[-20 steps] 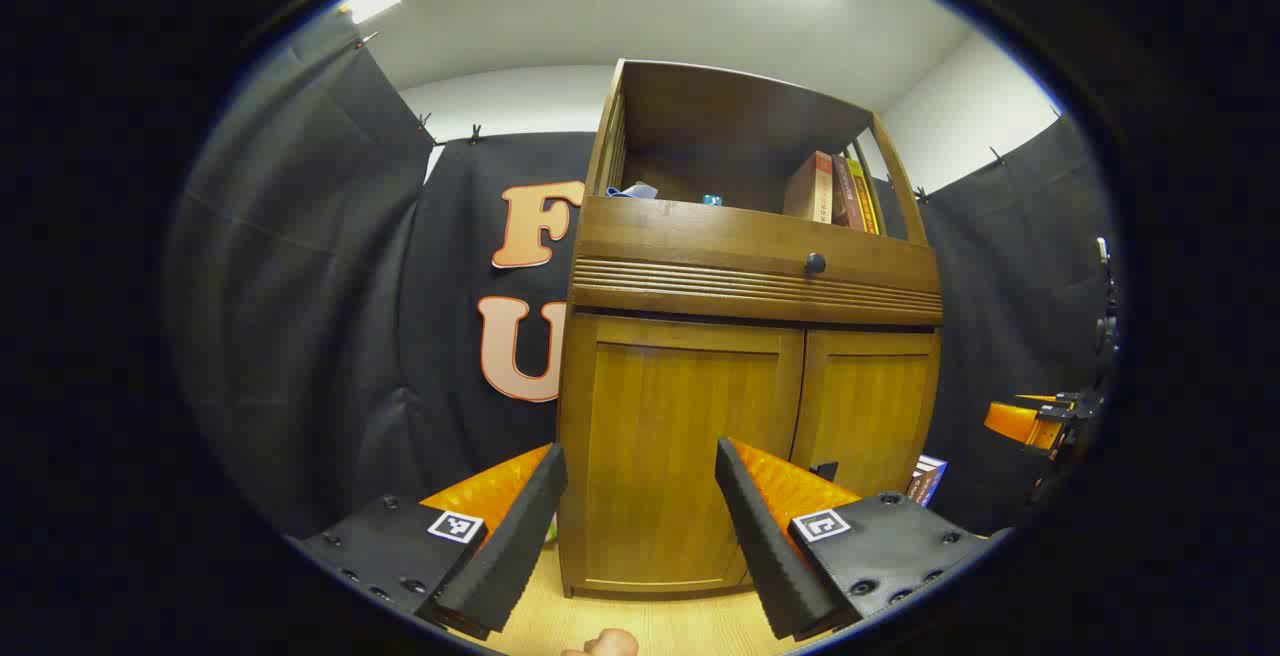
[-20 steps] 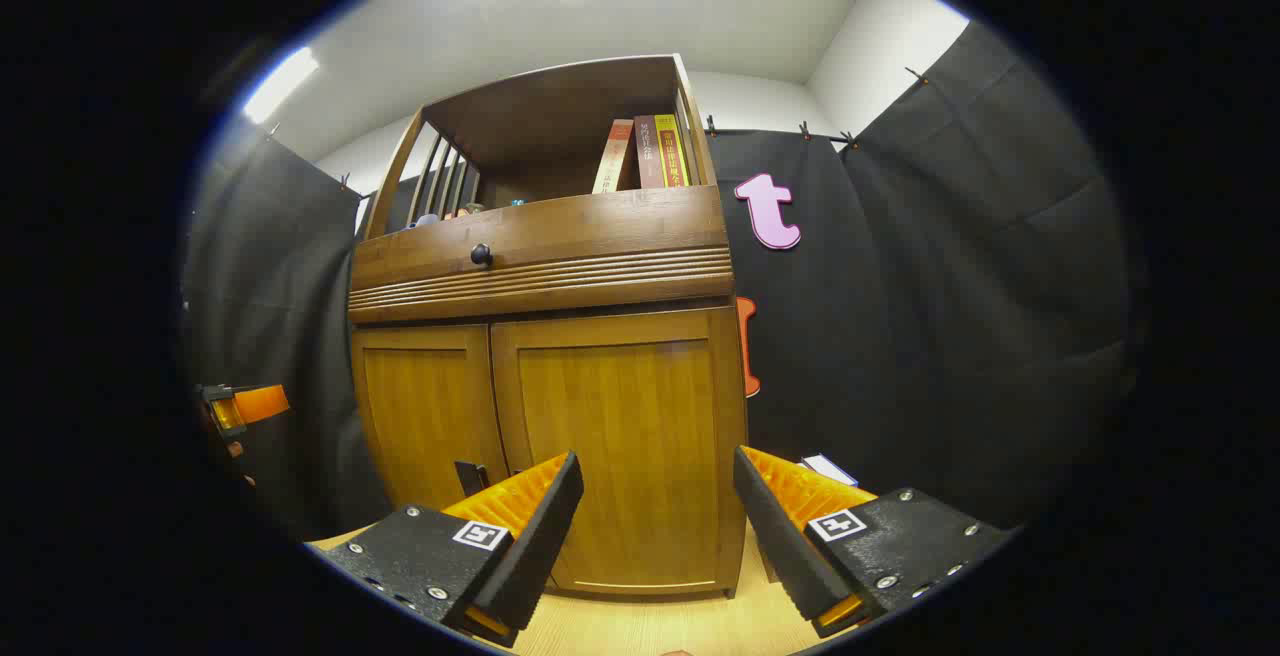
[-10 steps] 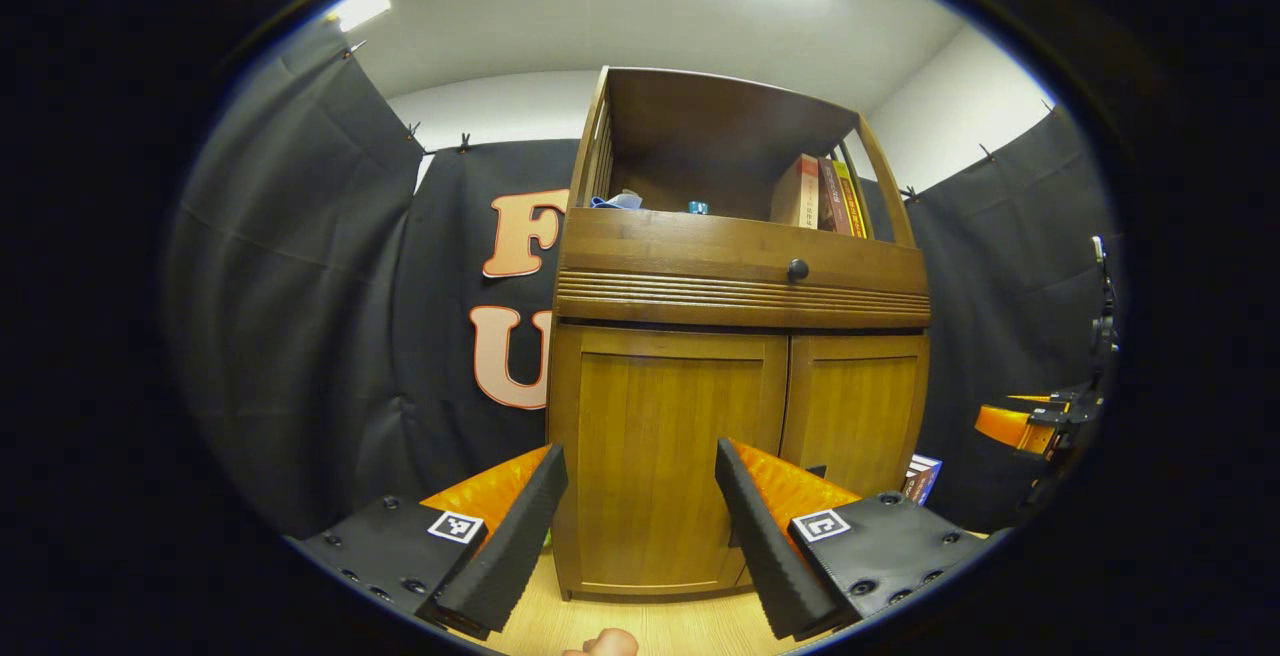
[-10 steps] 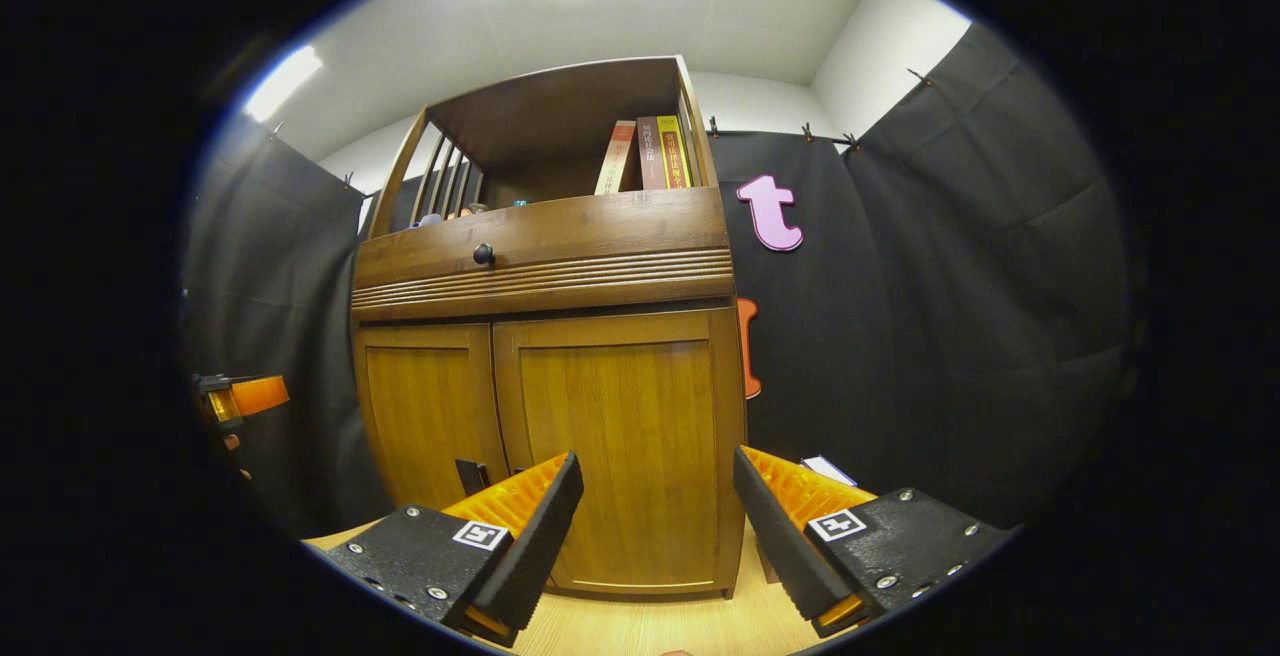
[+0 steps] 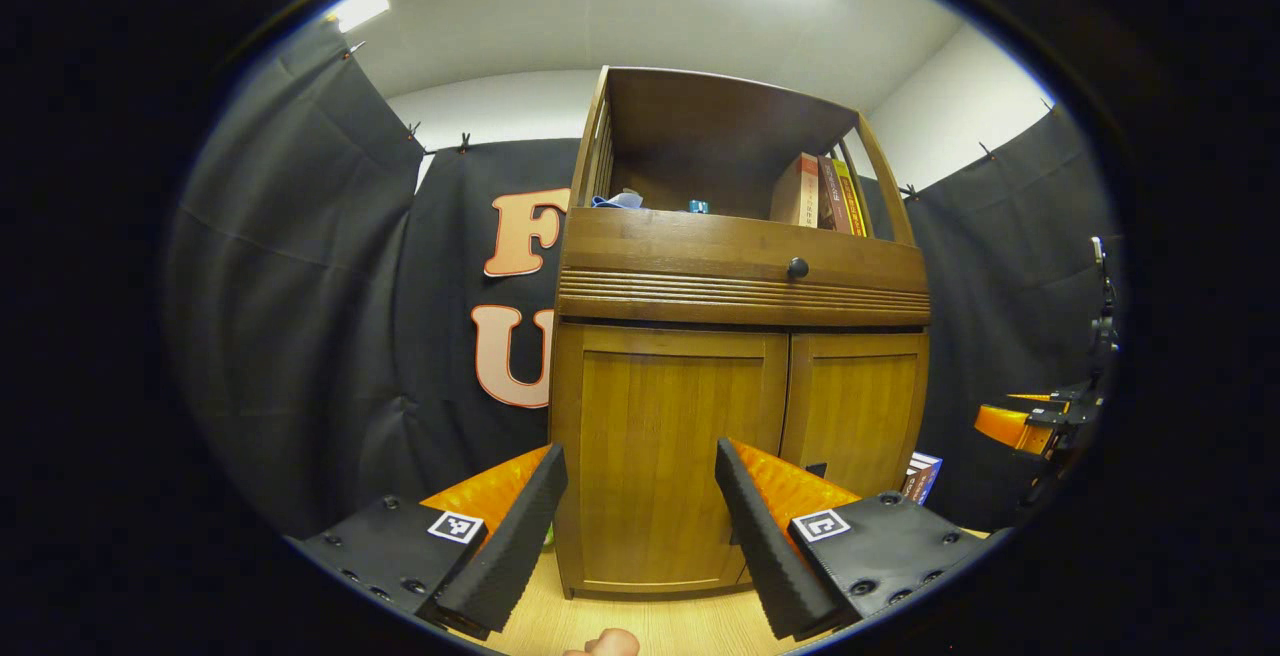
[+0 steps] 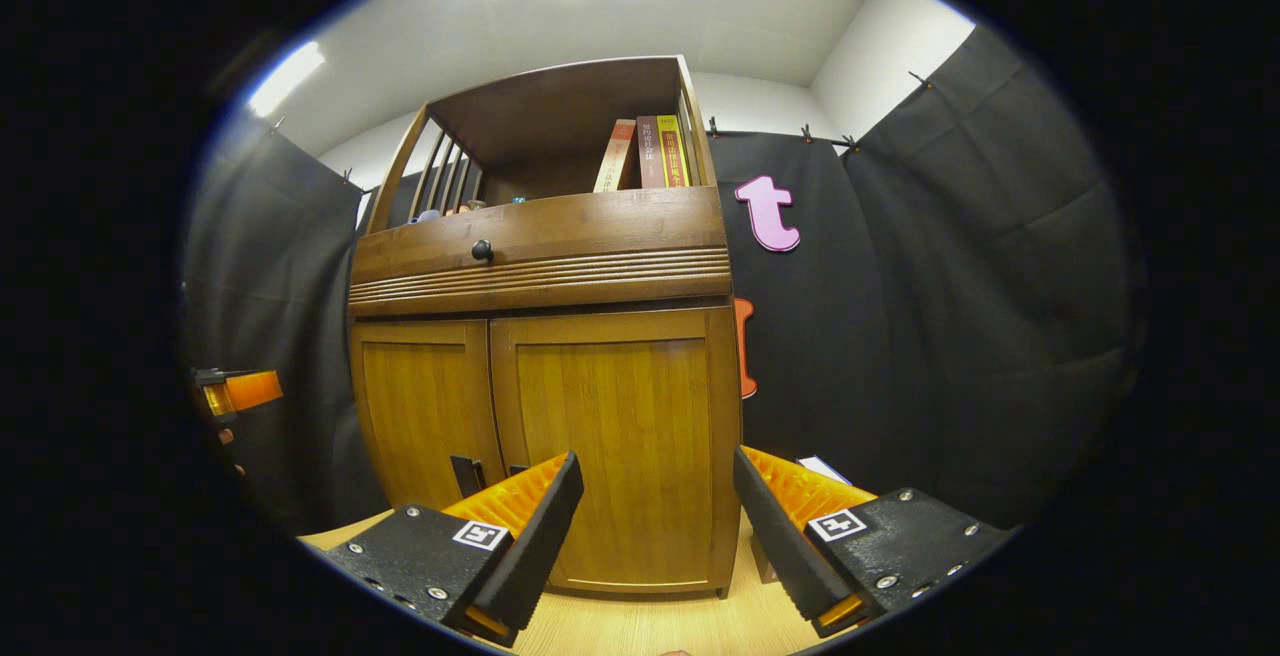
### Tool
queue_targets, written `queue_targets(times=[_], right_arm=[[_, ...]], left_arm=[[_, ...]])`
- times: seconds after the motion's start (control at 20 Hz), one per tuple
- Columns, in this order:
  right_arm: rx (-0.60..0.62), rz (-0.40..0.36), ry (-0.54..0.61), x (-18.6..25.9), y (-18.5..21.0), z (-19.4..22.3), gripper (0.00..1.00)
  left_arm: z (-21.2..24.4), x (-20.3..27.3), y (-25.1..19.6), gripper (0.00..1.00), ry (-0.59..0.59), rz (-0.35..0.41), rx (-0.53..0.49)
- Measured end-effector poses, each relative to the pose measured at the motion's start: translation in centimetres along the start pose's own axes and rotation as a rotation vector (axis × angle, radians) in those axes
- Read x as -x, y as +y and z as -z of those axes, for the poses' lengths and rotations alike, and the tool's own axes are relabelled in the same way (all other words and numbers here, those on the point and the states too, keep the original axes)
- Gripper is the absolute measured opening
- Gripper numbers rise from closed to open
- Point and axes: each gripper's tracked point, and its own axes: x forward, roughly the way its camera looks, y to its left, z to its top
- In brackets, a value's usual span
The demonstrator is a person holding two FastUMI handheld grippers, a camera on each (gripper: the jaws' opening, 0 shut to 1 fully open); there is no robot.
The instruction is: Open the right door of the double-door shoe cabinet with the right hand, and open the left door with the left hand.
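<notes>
The wooden shoe cabinet stands ahead with both doors closed. In the left gripper view, my left gripper is open, a short way back from the left door, nothing between its fingers. The right door is beside it, with a dark handle low at the seam. In the right gripper view, my right gripper is open in front of the right door. Two dark handles show low near the seam, left of its fingers. The left door is farther left.
Above the doors is a drawer with a black knob and an open shelf holding books. A small box sits on the wooden floor right of the cabinet. The other gripper shows at the far right edge.
The left gripper's view shifted a little a second ago, then held still. The right gripper's view drifted slightly, showing more of the door handles. Both doors stay closed and both grippers open.
</notes>
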Motion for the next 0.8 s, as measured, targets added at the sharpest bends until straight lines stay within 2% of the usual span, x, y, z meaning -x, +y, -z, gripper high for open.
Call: queue_targets(times=[0.3, 0.75, 0.8], right_arm=[[-0.006, -0.016, 0.029, -0.8, 1.8, 2.3, 0.93], [-0.016, -0.099, 0.104, -5.0, 8.0, 9.4, 0.94], [-0.02, -0.1, 0.11, -5.6, 8.4, 10.2, 1.0]], left_arm=[[0.0, 0.2, 0.7, 0.95, 0.006, -0.012, -0.011], [0.5, 0.6, 2.8, 0.95, 0.022, -0.037, -0.036], [0.7, 0.6, 3.3, 0.94, 0.025, -0.044, -0.041]])
